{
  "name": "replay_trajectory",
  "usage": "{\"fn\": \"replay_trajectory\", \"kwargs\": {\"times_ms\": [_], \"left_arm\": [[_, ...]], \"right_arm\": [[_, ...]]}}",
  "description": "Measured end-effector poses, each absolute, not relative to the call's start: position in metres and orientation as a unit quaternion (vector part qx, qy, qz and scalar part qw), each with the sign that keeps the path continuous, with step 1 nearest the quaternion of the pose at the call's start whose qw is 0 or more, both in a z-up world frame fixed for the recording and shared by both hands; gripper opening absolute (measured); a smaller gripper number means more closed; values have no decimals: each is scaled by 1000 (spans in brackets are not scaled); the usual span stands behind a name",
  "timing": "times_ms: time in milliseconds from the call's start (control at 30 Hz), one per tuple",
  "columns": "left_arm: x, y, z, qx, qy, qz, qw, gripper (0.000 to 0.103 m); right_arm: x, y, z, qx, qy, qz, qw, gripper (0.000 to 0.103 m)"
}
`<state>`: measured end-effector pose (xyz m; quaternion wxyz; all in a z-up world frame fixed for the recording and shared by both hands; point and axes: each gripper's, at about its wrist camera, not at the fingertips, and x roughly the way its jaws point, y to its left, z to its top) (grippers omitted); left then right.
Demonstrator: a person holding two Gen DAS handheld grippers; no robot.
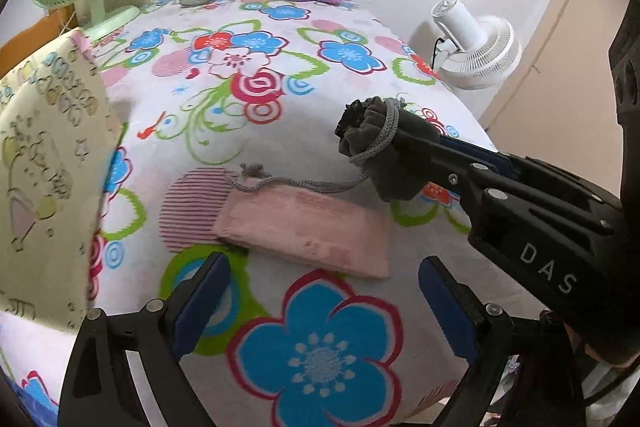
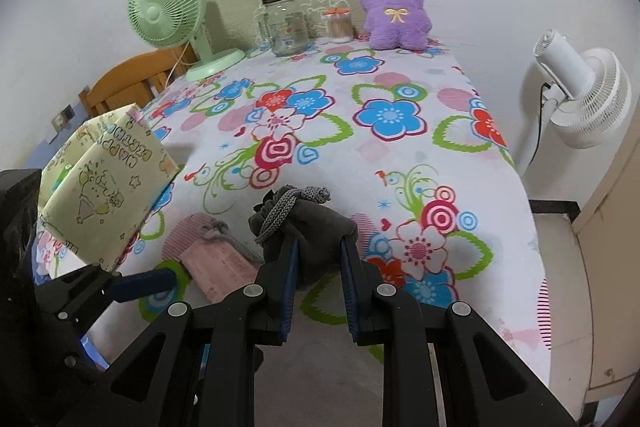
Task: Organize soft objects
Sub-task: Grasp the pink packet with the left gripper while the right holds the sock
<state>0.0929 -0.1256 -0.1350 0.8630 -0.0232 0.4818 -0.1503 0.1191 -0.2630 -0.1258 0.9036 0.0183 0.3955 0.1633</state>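
Right fingers [image 2: 318,259]: clamped on the grey drawstring pouch [image 2: 316,227], held above the surface.
Left fingers [image 1: 324,291]: spread apart, empty.
Pouch cord [image 1: 296,185]: trails onto the pink pouch [image 1: 304,235].
Pink pouch: flat on the floral surface [image 1: 248,131].
Paper gift bag [image 2: 104,179]: left.

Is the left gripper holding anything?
No: the left gripper is open, its fingers bare above the pink pouch.

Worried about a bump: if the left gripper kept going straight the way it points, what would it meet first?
Probably the pink pouch, lying flat on the flowered cloth just ahead of the open left gripper. Depth is uncertain.
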Motion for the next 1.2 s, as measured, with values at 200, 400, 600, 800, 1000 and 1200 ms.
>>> {"fn": "replay_trajectory", "kwargs": {"times_ms": [200,400,600,800,1000,1200], "left_arm": [[103,-138,-136,-16,478,-152,865,99],[111,-147,-136,-10,473,-136,871,92],[118,-142,-134,-10,465,-108,879,67],[117,-138,-134,2,459,-99,883,45],[110,-136,-132,7,462,-116,879,40],[104,-128,-124,1,456,-118,882,39]], "right_arm": [[123,-274,-126,22,395,151,906,23],[127,-283,-128,26,398,139,907,23],[128,-286,-131,34,401,139,905,23],[128,-279,-130,37,401,145,904,23],[124,-266,-128,33,401,150,903,23],[118,-256,-123,26,397,144,906,23]]}}
